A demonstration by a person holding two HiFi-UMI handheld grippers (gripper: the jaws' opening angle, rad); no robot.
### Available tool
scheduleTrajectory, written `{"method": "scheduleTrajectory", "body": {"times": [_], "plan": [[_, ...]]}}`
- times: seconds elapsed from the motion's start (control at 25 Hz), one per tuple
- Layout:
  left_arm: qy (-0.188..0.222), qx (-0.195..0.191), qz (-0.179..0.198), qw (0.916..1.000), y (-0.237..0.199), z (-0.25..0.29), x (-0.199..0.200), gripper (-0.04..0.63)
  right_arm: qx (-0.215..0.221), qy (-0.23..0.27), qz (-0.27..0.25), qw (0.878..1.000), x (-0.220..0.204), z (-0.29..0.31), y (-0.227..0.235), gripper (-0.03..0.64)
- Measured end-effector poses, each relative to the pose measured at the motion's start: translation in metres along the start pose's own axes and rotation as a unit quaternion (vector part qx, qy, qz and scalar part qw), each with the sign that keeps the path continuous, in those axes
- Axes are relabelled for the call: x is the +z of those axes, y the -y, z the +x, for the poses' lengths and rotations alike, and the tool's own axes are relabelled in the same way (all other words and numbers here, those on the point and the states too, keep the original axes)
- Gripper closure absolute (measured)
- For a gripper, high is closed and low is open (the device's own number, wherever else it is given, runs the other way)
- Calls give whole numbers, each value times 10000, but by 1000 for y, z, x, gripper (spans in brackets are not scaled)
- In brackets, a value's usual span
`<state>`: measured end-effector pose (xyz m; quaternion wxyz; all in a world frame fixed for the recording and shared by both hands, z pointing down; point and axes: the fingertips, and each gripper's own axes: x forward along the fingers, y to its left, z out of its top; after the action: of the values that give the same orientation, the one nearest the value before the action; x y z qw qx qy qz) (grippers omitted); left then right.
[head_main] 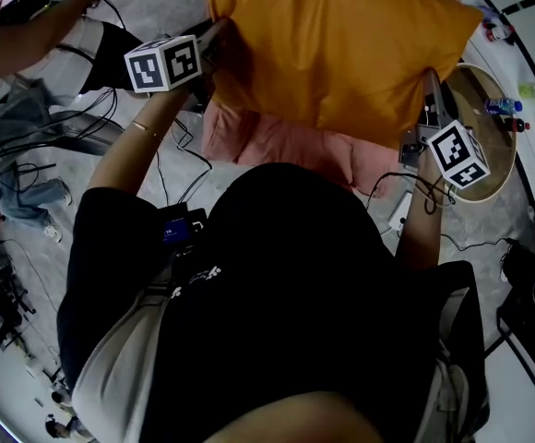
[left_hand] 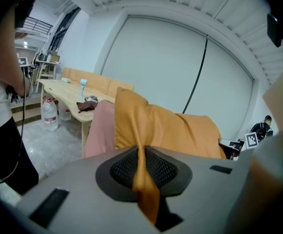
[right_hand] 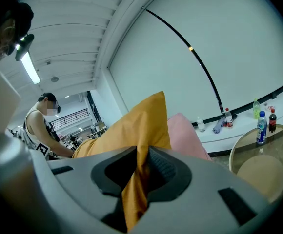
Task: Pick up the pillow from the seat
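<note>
**Head view:** A person holds an orange pillow (head_main: 332, 44) stretched between two tools above a pink seat (head_main: 267, 141). The left hand-held gripper (head_main: 214, 44) bites the pillow's left corner and the right hand-held gripper (head_main: 429, 90) its right edge. The pillow overlaps the seat from this angle, so whether its underside hangs clear cannot be told. Cables (head_main: 180, 155) trail across the floor at left, and a round surface (head_main: 503, 178) carrying bottles (head_main: 505, 107) stands just beside the right arm.

**Left gripper view:** The left hand-held gripper (left_hand: 142, 167) is clenched on a thin fold of the pillow (left_hand: 180, 130), the cloth pinched flat between the ribbed pads. The pink seat (left_hand: 98, 126) sits directly behind, and a wooden surface (left_hand: 63, 89) with a water jug (left_hand: 50, 115) beneath it stands well apart.

**Right gripper view:** The right hand-held gripper (right_hand: 144, 172) likewise clamps only a fold of the pillow's (right_hand: 127, 130) cover (fabric, not filling), with the seat (right_hand: 188, 133) behind it and the round surface (right_hand: 258, 165) close at right.

The likely risk is that both grips hold cover cloth alone. If the pillow's weight drags a fold out of one pair of pads, it would probably swing from the other corner. On the right, that swing could sweep the bottles (right_hand: 261, 126) off their surface.
</note>
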<state>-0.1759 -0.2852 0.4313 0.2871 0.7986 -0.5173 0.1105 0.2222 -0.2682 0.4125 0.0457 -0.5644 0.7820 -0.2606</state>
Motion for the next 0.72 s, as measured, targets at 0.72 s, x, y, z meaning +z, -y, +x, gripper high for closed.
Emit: {"method": "scheduleTrajectory", "body": {"times": [0.72], "plan": [[371, -5, -22, 9993, 15, -2, 32, 540, 98, 309, -107, 9994, 36, -3, -6, 532]]}}
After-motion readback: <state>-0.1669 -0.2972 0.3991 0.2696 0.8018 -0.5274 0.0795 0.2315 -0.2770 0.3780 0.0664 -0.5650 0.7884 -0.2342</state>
